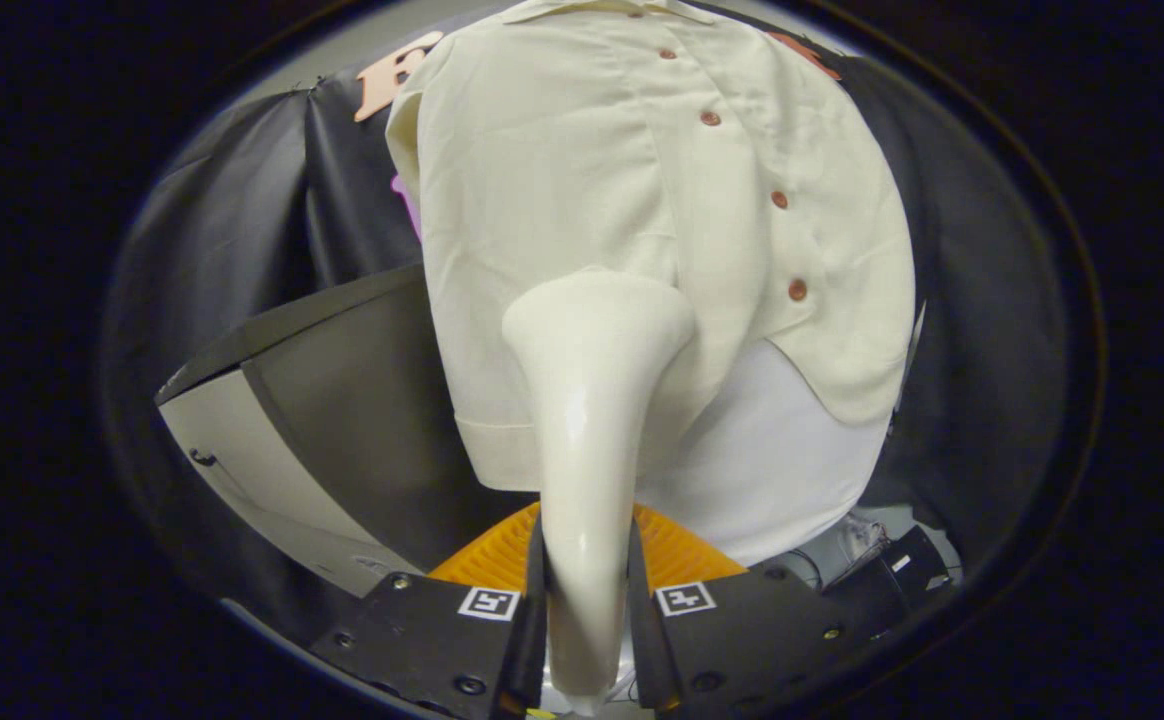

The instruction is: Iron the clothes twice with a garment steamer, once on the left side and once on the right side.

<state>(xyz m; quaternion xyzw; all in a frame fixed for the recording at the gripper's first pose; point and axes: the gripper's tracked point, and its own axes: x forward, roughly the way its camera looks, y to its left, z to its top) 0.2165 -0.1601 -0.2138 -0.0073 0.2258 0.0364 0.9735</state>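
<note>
A cream short-sleeved shirt [582,170] with brown buttons hangs upright ahead of me, over a white underlayer [772,470] that shows below its hem. My gripper [587,610] is shut on the slim handle of a cream garment steamer [587,420]. The steamer rises from between the fingers, and its wide head [597,315] rests against the lower middle of the shirt, just left of the button placket. Whether the head touches the cloth or hovers just off it is hard to tell.
A dark grey table top [342,400] with a pale edge lies to the left of the shirt. An orange ribbed object [502,550] sits low behind the fingers. Cables and a small black box [902,565] lie at the lower right.
</note>
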